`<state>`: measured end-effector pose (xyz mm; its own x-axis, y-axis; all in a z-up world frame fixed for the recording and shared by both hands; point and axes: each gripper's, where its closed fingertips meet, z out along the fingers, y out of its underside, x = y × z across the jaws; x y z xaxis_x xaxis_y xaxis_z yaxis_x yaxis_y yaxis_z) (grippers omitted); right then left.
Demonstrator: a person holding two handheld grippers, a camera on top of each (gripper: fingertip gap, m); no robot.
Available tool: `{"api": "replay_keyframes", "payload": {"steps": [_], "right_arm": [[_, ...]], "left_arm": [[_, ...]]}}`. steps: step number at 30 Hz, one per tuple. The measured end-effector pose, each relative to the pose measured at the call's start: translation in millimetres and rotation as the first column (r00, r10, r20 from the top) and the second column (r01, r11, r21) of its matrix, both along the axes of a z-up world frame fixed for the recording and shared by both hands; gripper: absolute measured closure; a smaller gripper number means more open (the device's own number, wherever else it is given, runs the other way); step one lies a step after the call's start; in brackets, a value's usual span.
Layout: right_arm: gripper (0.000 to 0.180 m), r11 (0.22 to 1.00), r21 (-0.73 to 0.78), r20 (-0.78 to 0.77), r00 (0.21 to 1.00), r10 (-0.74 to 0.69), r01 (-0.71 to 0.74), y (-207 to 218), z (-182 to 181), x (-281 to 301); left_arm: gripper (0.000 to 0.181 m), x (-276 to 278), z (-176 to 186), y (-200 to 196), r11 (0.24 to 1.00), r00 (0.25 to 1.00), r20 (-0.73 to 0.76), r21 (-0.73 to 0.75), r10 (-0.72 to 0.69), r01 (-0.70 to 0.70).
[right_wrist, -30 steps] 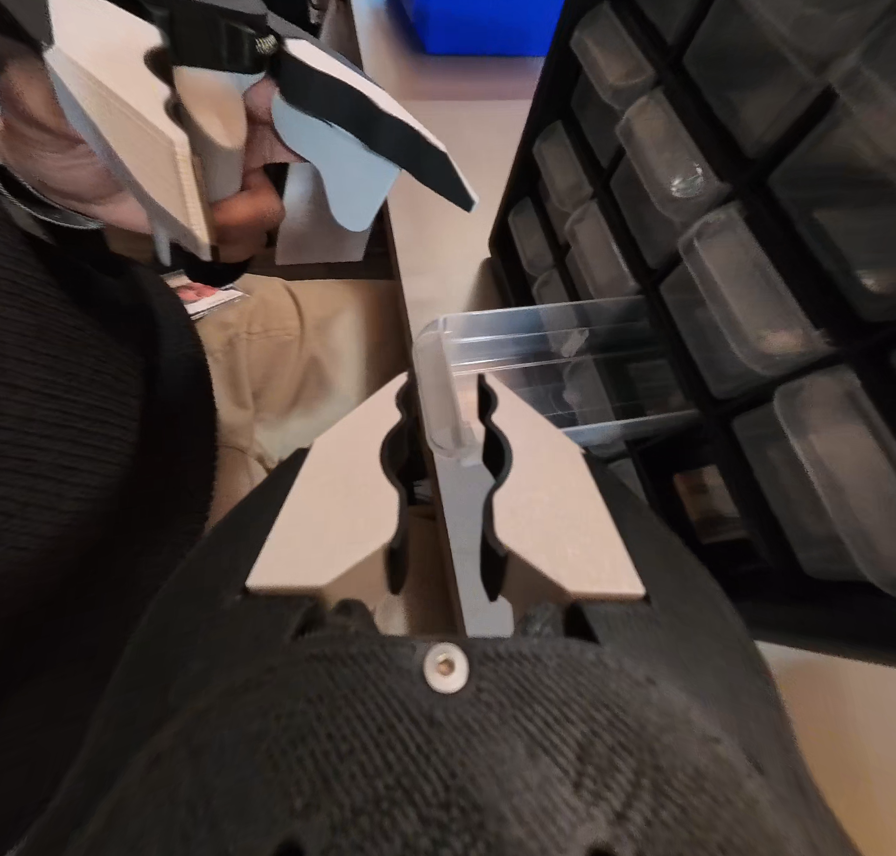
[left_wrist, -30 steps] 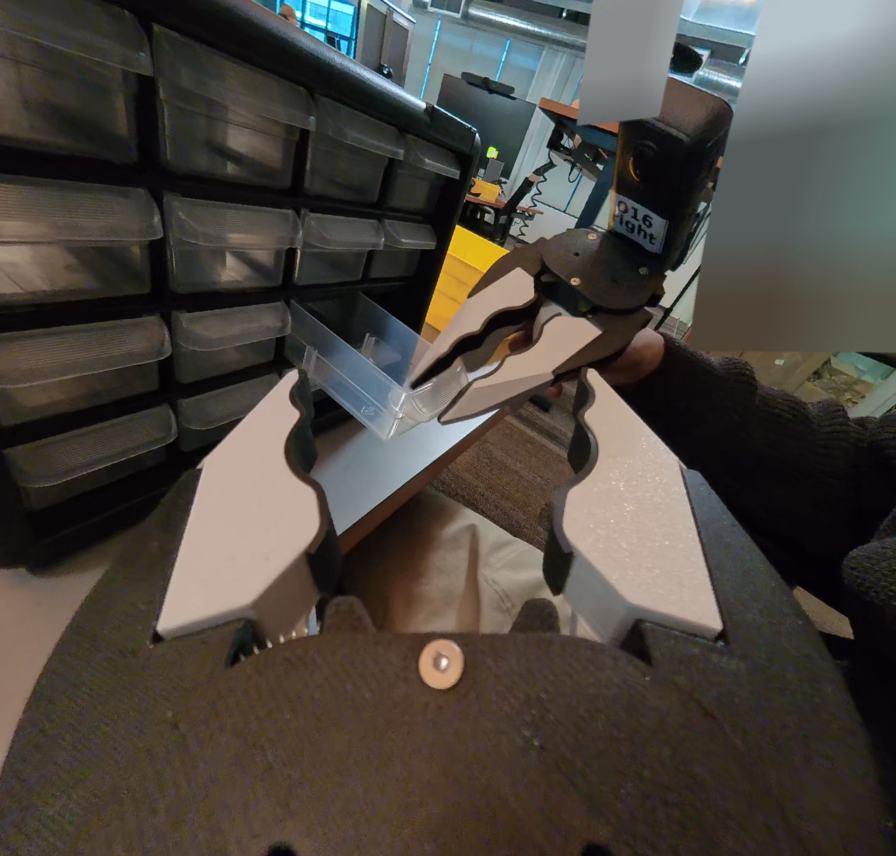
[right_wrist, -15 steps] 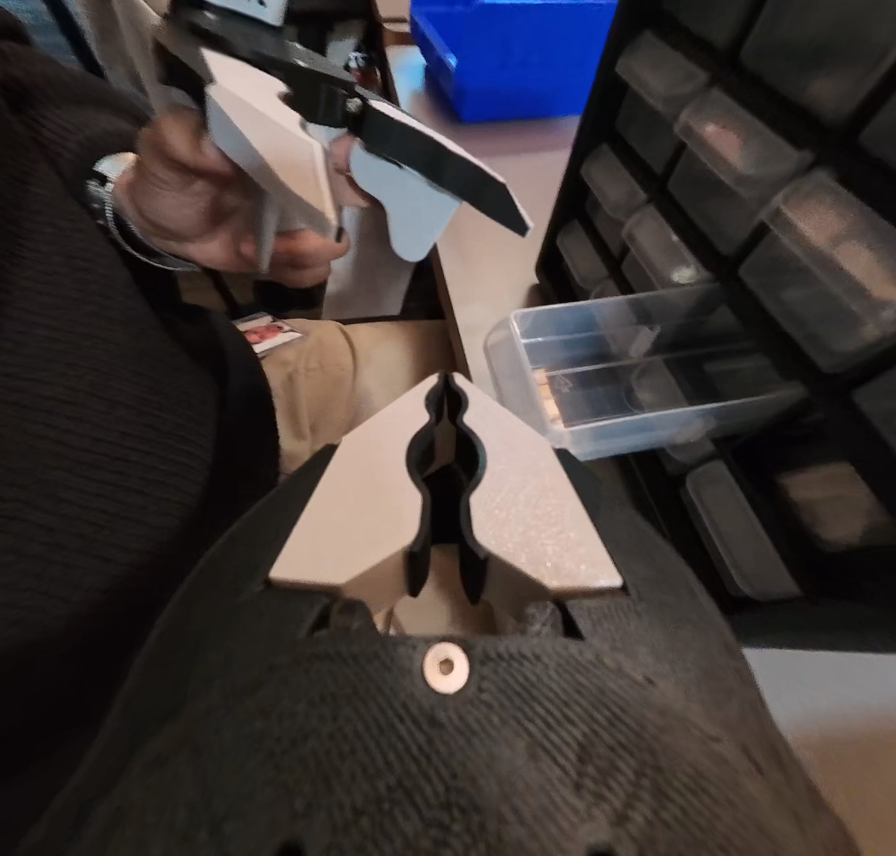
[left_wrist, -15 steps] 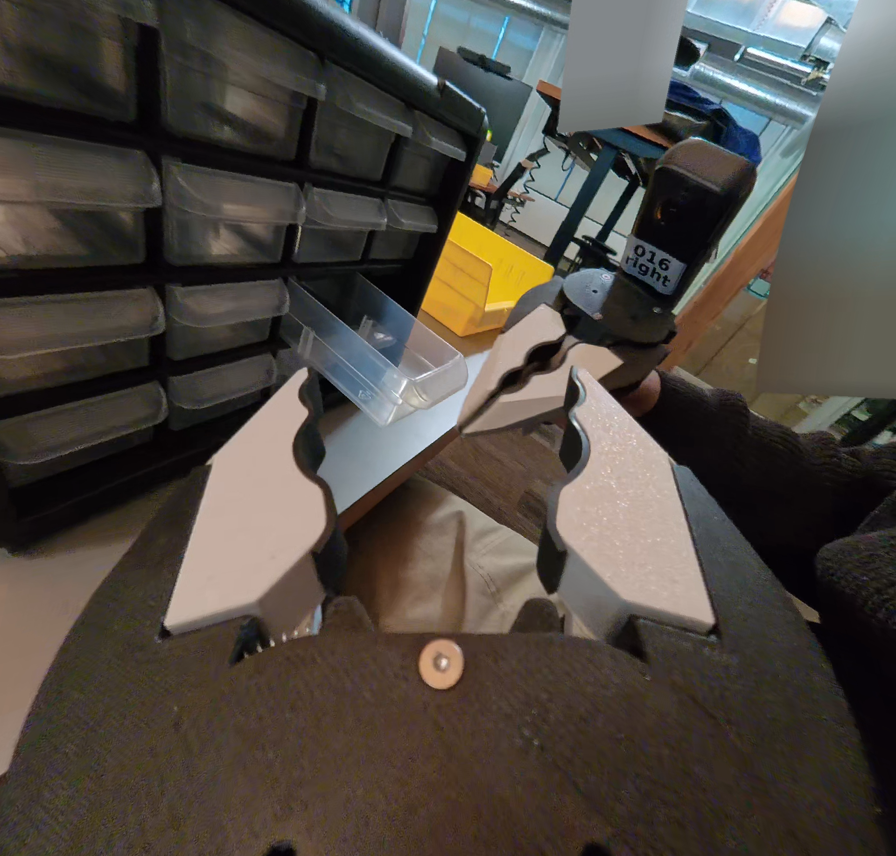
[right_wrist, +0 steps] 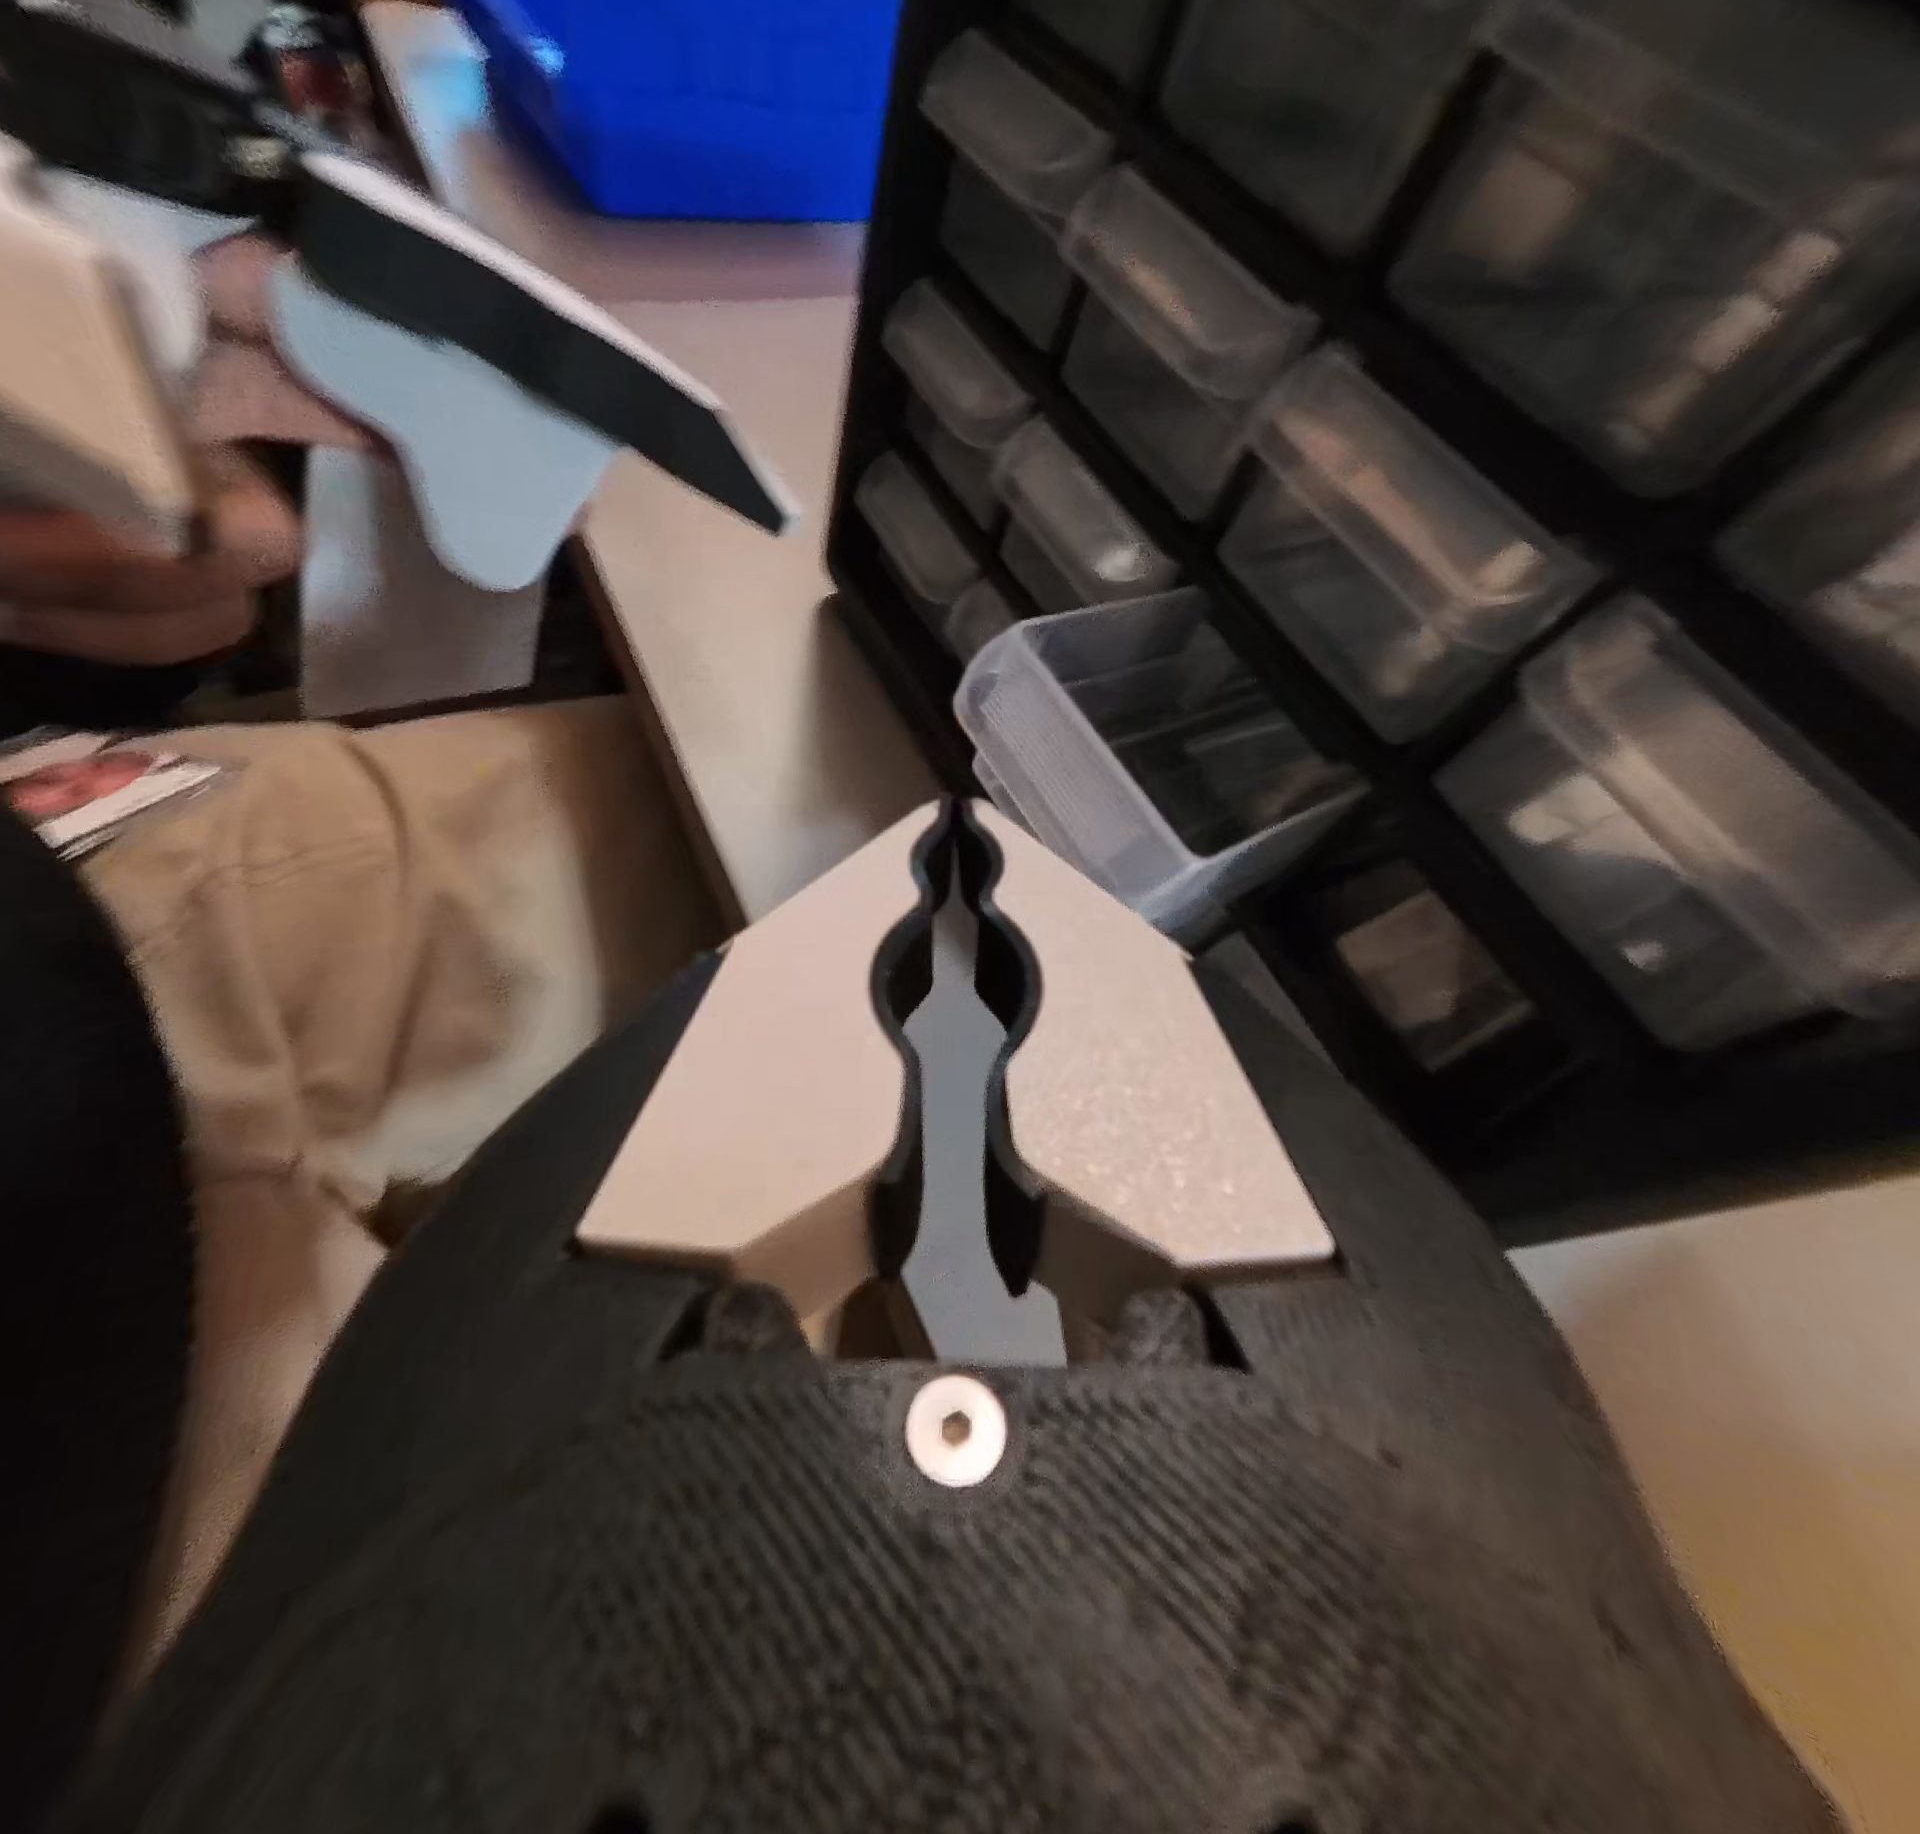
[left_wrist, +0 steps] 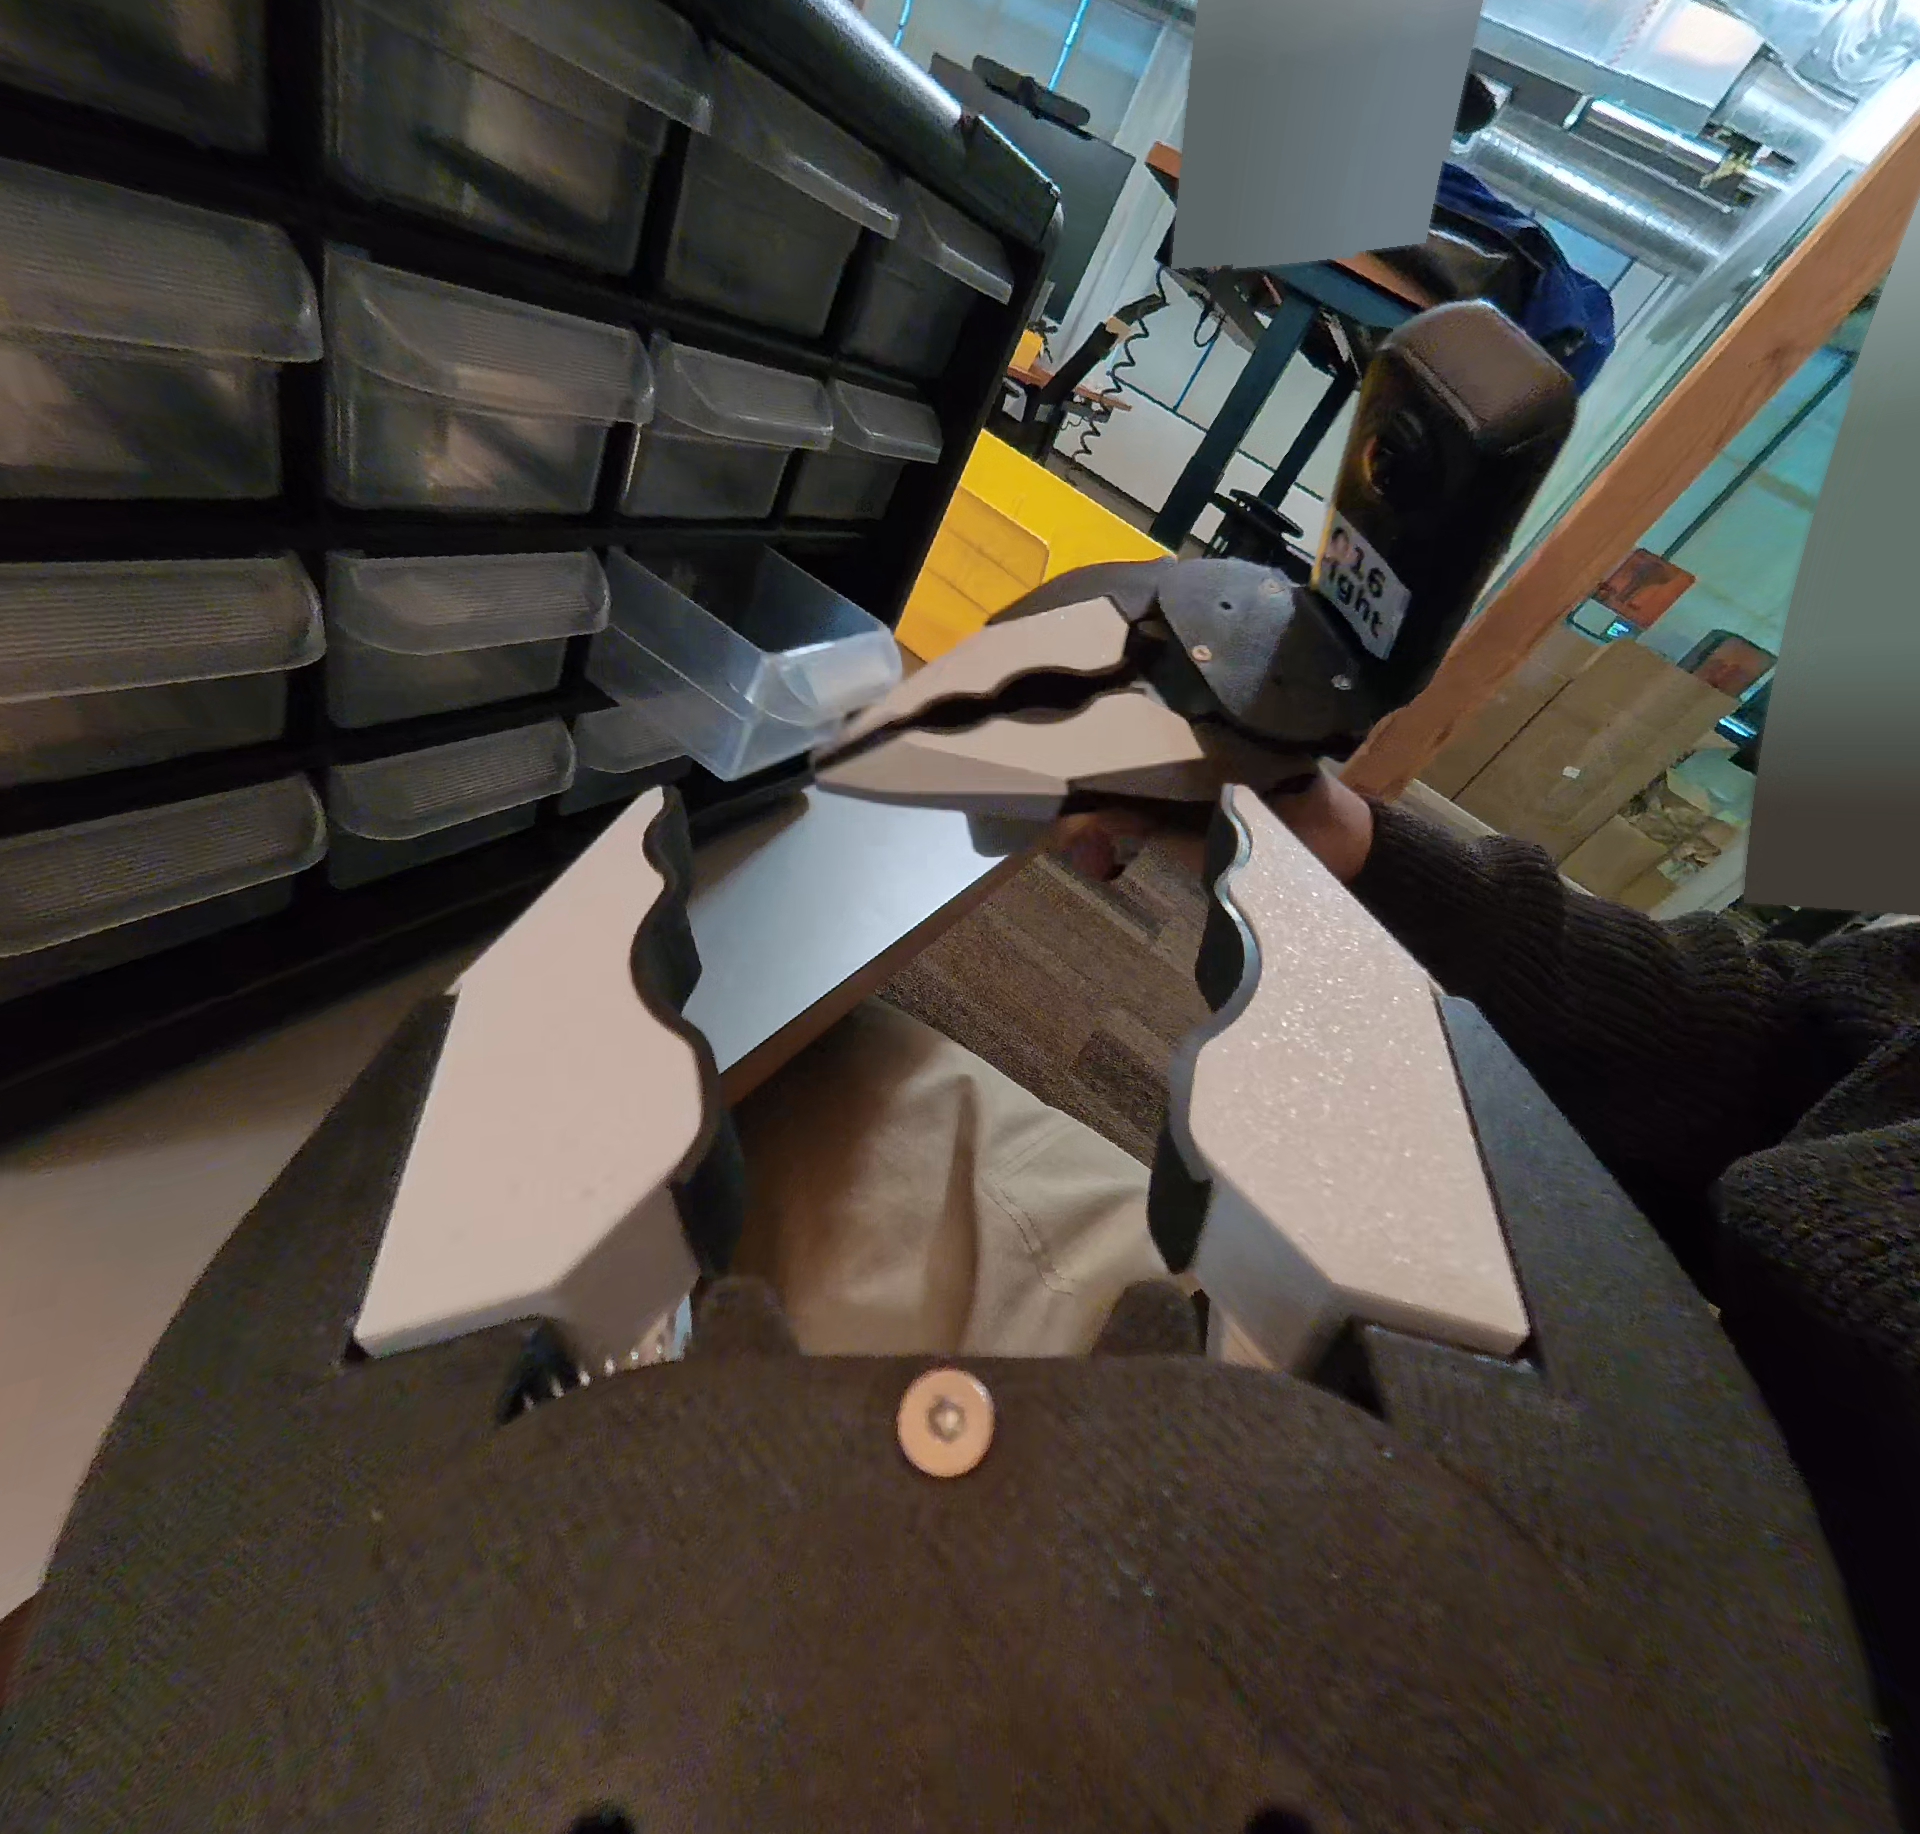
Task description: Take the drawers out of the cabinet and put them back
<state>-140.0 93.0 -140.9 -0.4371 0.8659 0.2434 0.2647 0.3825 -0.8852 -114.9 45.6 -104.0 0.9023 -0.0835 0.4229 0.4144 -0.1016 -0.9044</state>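
Note:
A black cabinet (left_wrist: pixel 966 257) holds rows of clear plastic drawers. One clear drawer (left_wrist: pixel 748 662) sticks partway out of its slot in the third row. It also shows in the right wrist view (right_wrist: pixel 1091 745). My right gripper (right_wrist: pixel 956 810) is shut and empty, its tips at the lower front corner of that drawer, touching or nearly so. It shows in the left wrist view (left_wrist: pixel 836 758) too. My left gripper (left_wrist: pixel 945 808) is open and empty, held back from the cabinet over the table edge. It appears blurred at the upper left of the right wrist view (right_wrist: pixel 520 361).
The cabinet stands on a grey table (left_wrist: pixel 831 911) whose front edge runs close below the drawer. A yellow bin (left_wrist: pixel 997 558) sits past the cabinet's right end and a blue bin (right_wrist: pixel 707 49) past its left end. A person's tan trousers (right_wrist: pixel 343 953) are under the table edge.
My right gripper let go of the drawer front, pulled back and shut, then came back with its tips against the drawer. The drawer now sits deeper in its slot. My left gripper stays open.

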Motion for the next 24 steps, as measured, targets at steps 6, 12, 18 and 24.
{"api": "replay_keyframes", "payload": {"steps": [6, 12, 18, 24], "right_arm": [[0.175, 0.974, -0.073, -0.055, 0.975, -0.217, 0.212, 27, 2, -31], [0.161, 0.966, -0.088, -0.067, 0.966, -0.248, 0.242, 29, -1, -42], [0.144, 0.983, -0.075, -0.040, 0.984, -0.172, 0.169, 15, -5, -32], [0.136, 0.993, -0.100, 0.011, 0.998, -0.059, 0.060, -5, -11, -21]], "left_arm": [[0.083, 0, 0, 0, 1.000, 1.000, 0.006, 0.004, 0.002, -0.002], [0.083, 4, 1, 1, 1.000, 1.000, -0.005, 0.002, -0.008, 0.008], [0.083, 1, 3, -1, 1.000, 1.000, -0.012, 0.008, 0.005, -0.005], [0.092, -9, 12, -5, 0.999, 0.998, -0.039, 0.020, 0.047, -0.046]]}}
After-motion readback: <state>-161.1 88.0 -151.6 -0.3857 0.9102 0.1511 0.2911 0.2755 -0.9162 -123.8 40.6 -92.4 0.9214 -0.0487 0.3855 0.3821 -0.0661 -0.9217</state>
